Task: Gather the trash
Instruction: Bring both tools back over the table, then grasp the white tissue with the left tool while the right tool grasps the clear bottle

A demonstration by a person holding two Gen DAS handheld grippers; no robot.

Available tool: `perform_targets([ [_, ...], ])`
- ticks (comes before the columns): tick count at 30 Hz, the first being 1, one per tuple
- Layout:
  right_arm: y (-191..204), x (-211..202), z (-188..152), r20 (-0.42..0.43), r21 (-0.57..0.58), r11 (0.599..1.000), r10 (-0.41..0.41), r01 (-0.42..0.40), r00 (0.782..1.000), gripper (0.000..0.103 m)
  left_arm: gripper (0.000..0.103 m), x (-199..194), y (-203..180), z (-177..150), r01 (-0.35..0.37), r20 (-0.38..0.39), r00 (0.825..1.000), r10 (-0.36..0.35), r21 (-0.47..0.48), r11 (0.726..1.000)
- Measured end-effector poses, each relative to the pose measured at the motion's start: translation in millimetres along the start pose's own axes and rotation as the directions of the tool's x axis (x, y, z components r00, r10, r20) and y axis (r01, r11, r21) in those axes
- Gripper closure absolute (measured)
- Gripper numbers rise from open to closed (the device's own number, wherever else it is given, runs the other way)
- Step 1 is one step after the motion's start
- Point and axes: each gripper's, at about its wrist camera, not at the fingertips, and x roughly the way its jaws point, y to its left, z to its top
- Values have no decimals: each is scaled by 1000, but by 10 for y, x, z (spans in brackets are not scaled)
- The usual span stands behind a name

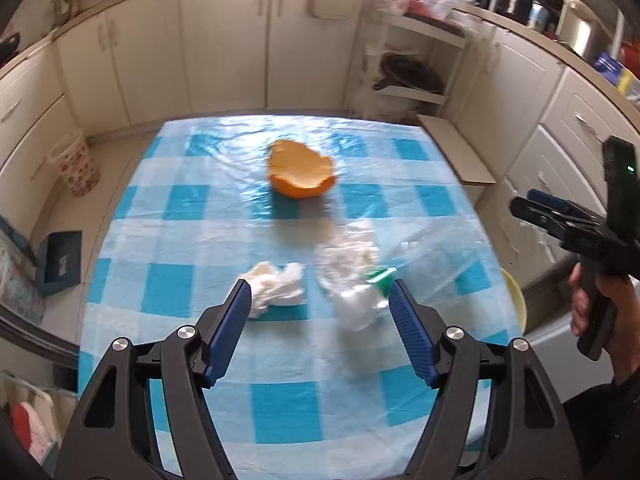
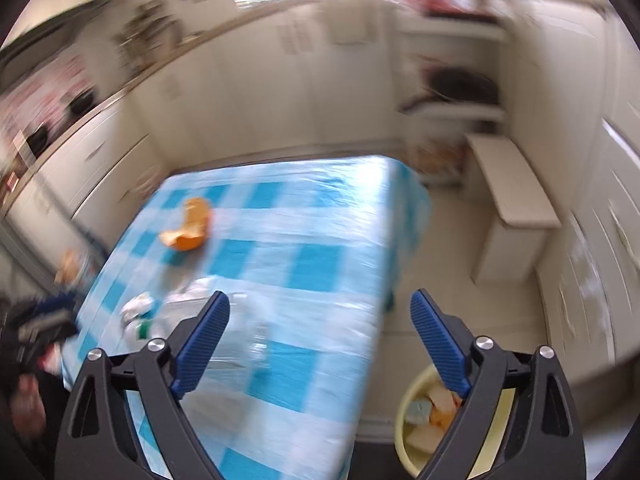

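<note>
My left gripper spread and empty above the checked table, crumpled tissue and plastic wrapper just ahead, orange peel further back, my right gripper spread wide, empty, yellow bin below it beside the table.

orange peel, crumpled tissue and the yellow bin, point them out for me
orange peel point(image 1: 301, 170), left wrist view, on its pale inner side
crumpled tissue point(image 1: 276, 286), left wrist view, on the middle of the wad
yellow bin point(image 2: 412, 396), right wrist view, on its left rim

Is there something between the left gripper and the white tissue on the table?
Nothing visible. The left gripper is open above the checked tablecloth, and the crumpled tissue lies just ahead by its left finger.
</note>
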Motion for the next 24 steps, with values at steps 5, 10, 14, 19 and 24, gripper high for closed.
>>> perform_targets([
  [5, 506, 408, 27, -59, -233, 971, 36, -49, 998, 12, 35, 273, 448, -79, -42, -65, 997, 37, -73, 996],
  [10, 688, 722, 125, -95, -267, 956, 102, -124, 990, 12, 35, 489, 497, -122, -68, -109, 992, 63, -44, 997],
  [14, 689, 837, 105, -197, -239, 945, 178, -223, 964, 12, 35, 587, 485, -104, -76, -120, 990, 73, -17, 997],
  [19, 832, 683, -148, -350, -296, 893, 229, -339, 908, 12, 35, 702, 422, -70, -90, -137, 986, 92, 24, 996],
  [24, 1079, 459, -412, -402, -412, 839, 184, -356, 897, 12, 35, 822, 301, -75, -107, -152, 981, 118, 77, 991],
])
